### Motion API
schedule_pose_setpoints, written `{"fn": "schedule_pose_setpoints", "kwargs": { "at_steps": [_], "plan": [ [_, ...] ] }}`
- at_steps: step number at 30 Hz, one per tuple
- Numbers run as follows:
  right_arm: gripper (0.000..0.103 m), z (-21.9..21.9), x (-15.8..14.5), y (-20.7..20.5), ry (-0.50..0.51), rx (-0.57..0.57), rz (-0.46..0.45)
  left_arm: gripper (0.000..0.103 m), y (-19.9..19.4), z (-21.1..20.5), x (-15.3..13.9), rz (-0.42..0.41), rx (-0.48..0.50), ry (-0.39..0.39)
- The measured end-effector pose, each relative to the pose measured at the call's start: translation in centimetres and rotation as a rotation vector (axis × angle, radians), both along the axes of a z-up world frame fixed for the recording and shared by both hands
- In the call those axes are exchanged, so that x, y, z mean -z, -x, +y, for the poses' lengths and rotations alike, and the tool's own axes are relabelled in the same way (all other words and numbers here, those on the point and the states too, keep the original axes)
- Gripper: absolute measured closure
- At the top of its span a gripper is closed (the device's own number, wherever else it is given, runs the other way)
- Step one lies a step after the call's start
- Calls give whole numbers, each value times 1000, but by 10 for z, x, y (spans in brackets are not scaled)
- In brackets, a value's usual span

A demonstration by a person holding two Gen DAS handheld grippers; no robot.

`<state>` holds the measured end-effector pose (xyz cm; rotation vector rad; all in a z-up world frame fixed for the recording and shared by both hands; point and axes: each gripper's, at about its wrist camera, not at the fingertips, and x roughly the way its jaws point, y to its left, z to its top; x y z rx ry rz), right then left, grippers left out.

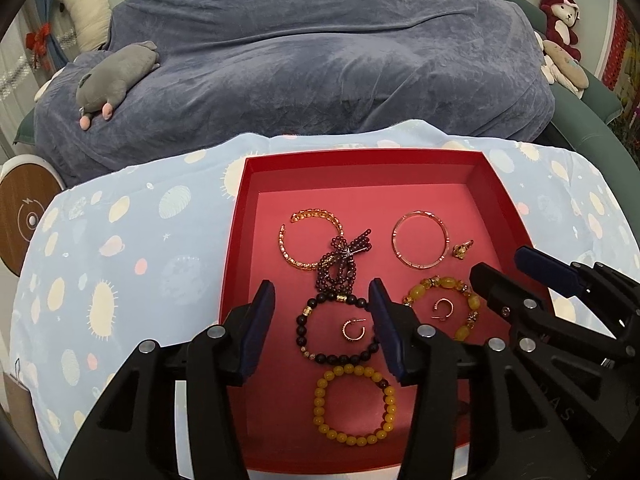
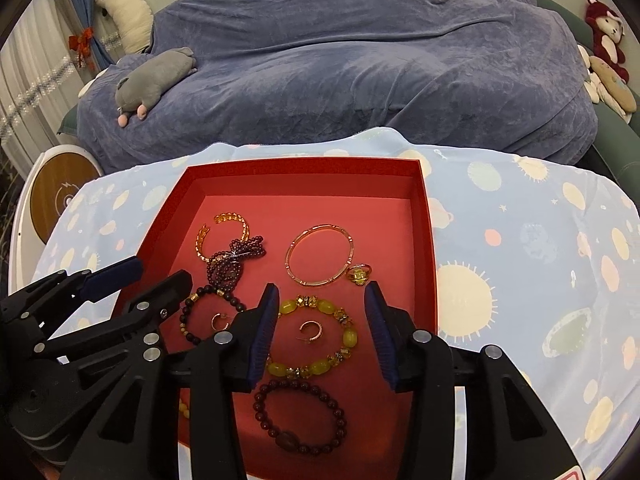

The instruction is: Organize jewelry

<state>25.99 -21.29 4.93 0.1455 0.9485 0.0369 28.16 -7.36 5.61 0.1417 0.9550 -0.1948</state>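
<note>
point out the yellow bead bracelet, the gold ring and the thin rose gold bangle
yellow bead bracelet point(image 1: 320, 402), left wrist view, on its left-side beads
gold ring point(image 2: 359, 274), right wrist view, on its top setting
thin rose gold bangle point(image 2: 297, 245), right wrist view, on its left rim

Blue-grey blanket point(image 1: 320, 52) covers the bed; curtain point(image 2: 24, 92) hangs left.
</note>
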Motion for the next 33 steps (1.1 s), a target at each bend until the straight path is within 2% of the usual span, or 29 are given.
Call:
{"fn": "schedule_pose_setpoints", "kwargs": {
  "at_steps": [6,10,21,27,33],
  "plan": [
    [59,3,-19,22,19,9,-16,54,22,5,-21,-24,-2,7],
    [57,3,-29,43,21,23,-20,48,42,9,-34,-38,-5,14],
    [57,10,-47,105,24,48,-26,37,100,20,-49,-46,-16,17],
    [48,15,-50,135,40,62,-22,36,127,27,-49,-42,-28,8],
    [33,10,-48,156,13,99,-18,26,147,35,-48,-46,-53,-3]
  ]
}}
